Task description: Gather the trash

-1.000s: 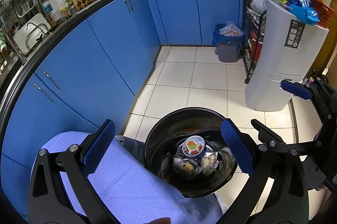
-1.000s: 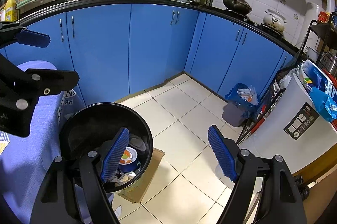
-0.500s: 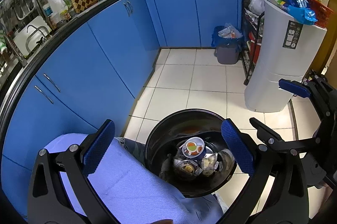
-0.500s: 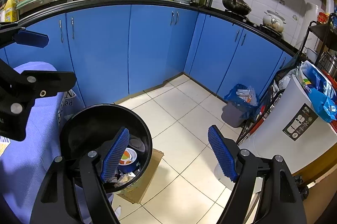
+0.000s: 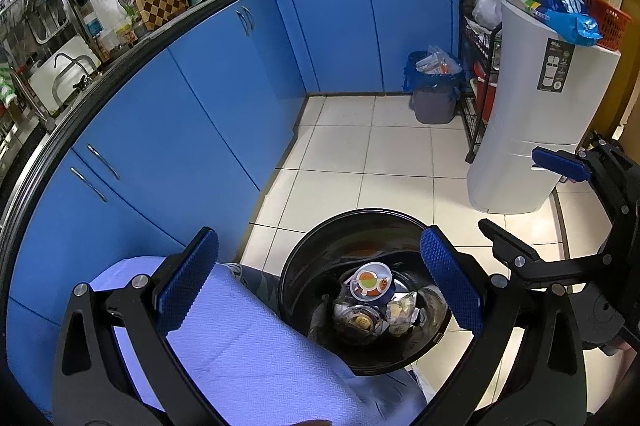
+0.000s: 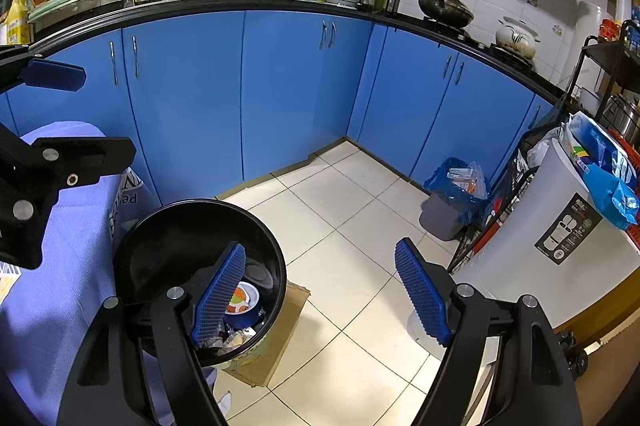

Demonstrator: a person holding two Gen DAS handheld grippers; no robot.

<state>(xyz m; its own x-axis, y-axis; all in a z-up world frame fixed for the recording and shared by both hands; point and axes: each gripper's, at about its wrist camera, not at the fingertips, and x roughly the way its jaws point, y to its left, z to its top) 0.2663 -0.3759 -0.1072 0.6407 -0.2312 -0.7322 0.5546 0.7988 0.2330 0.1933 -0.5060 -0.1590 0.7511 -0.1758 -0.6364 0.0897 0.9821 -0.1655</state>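
Note:
A round black trash bin (image 5: pixel 316 246) stands on the tiled floor beside a surface under a lilac cloth (image 5: pixel 240 338). Inside lie a small cup with an orange and green lid (image 5: pixel 370 281), a clear plastic lid and crumpled wrappers (image 5: pixel 402 312). My left gripper (image 5: pixel 320 286) is open and empty, above the bin's near rim. My right gripper (image 6: pixel 320 290) is open and empty, to the right of the bin (image 6: pixel 160 222), its left finger over the bin's mouth. It also shows in the left wrist view (image 5: pixel 560 166).
Blue kitchen cabinets (image 5: pixel 224 98) curve along the left and far side. A grey bin with a blue liner (image 5: pixel 434 94) stands in the far corner. A white appliance (image 5: pixel 532 130) and a black rack (image 5: pixel 476 74) stand at right. A cardboard box (image 6: pixel 276 338) lies under the black bin.
Both grippers have risen and drawn back a little from the bin. Both stay open and empty; the trash in the bin has not moved.

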